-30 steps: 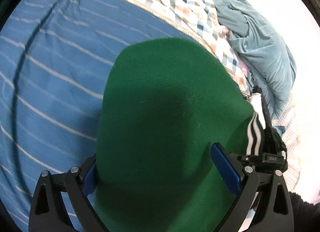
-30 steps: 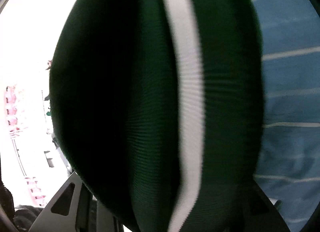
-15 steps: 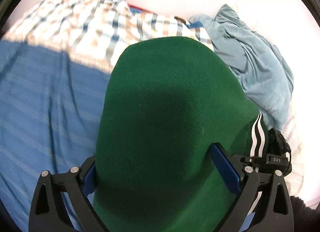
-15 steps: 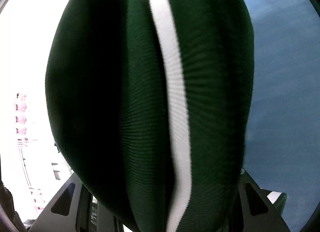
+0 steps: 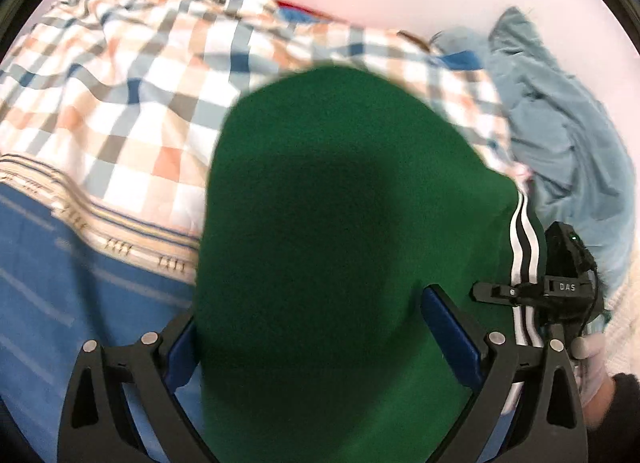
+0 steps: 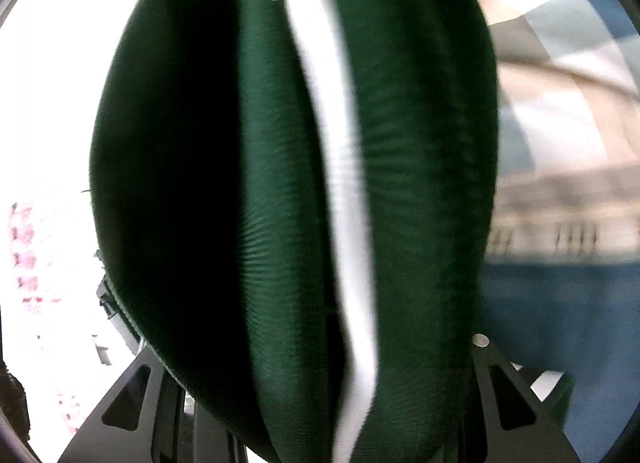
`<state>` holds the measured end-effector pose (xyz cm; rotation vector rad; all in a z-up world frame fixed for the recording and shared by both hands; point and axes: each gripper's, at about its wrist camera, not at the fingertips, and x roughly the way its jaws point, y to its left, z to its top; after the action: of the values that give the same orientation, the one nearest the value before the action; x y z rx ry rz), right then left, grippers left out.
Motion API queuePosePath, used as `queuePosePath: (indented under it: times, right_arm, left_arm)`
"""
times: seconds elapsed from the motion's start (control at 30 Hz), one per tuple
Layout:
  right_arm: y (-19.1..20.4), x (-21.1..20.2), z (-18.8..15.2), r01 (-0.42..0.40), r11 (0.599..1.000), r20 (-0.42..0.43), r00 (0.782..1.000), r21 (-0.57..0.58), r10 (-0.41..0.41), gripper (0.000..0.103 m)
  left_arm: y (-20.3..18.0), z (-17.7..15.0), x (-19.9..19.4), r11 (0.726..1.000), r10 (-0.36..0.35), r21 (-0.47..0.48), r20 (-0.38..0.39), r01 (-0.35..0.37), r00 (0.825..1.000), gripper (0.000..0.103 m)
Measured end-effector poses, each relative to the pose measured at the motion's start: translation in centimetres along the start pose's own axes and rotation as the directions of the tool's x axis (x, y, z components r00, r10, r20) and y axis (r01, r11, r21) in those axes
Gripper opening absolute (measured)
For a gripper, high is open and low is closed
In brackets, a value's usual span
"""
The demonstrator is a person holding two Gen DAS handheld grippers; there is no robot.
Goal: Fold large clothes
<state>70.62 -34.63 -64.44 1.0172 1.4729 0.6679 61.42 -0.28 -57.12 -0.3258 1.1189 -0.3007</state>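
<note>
Between both hand-held grippers, green garment stretched sideways.

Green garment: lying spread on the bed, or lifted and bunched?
Lifted and bunched: the green garment bulges between the left gripper fingers, above the bed.

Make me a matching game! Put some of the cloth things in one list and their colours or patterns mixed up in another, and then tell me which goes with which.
Things:
1. garment held in the left gripper
2. crumpled cloth at the right
3. blanket at the back
4. bed sheet

Looks:
A. blue with thin pale stripes
B. dark green with white stripes
C. orange, blue and white checks
D. plain grey-blue

Pairs: 1-B, 2-D, 3-C, 4-A
</note>
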Motion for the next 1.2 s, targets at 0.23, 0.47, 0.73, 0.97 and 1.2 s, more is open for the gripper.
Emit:
queuePosePath:
  times: [0.23,0.47,0.73,0.97,1.2]
  right_arm:
    - [-0.4,-0.9,0.5,0.217,0.975,-0.014,0.976,-0.050,-0.218,0.079]
    - [1.8,-5.8,-7.1,0.665,0.710,0.173,0.746,-0.230,-0.643,0.082]
    - [3.6,-2.7,-13.3,0.866,0.475,0.292,0.500,-0.157,-0.815,0.086]
    - [12.1,-0.4,-22.6,0.914,0.391,0.384,0.400,-0.105,-0.832,0.094]
    - [20.4,-8.1,-32.9,0.918,0.397,0.482,0.358,-0.023,-0.800,0.094]
  left_arm:
    - [0.0,-0.2,1.3,0.991,0.096,0.096,-0.025,-0.093,0.995,0.100]
    - [-0.4,-3.2,-2.2,0.972,0.213,0.098,0.020,-0.214,0.977,0.100]
    - [-3.0,-7.4,-4.4,0.889,0.446,0.094,0.040,-0.448,0.894,0.100]
    - [-6.6,-10.4,-11.5,0.872,0.486,0.022,0.087,-0.490,0.869,0.101]
    - [-12.2,-13.7,-22.8,0.868,0.479,0.052,0.176,-0.494,0.860,0.101]
